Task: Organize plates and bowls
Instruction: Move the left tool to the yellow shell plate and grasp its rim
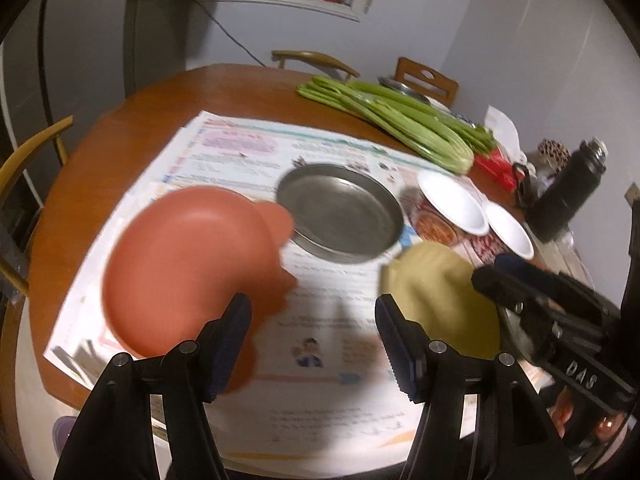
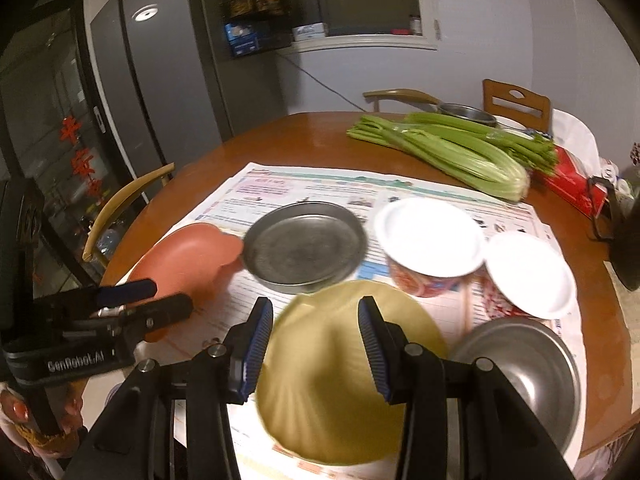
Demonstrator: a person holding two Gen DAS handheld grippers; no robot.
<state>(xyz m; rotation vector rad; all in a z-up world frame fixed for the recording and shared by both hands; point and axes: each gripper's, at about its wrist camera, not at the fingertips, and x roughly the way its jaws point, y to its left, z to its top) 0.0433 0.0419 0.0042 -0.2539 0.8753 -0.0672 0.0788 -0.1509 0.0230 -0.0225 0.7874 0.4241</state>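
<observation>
Round and wooden, the table (image 2: 304, 132) carries a spread newspaper (image 1: 240, 152) on which the dishes lie: a terracotta plate (image 1: 176, 268) at the left, a yellow plate (image 2: 340, 380) near the front, a steel plate (image 2: 304, 248) between them, a steel bowl (image 2: 532, 372) at the right. Both the left gripper (image 1: 314, 340) and right gripper (image 2: 316, 344) hover with jaws spread wide, holding nothing. This looks like the approach; next, the right jaws likely need to straddle the yellow plate's rim.
</observation>
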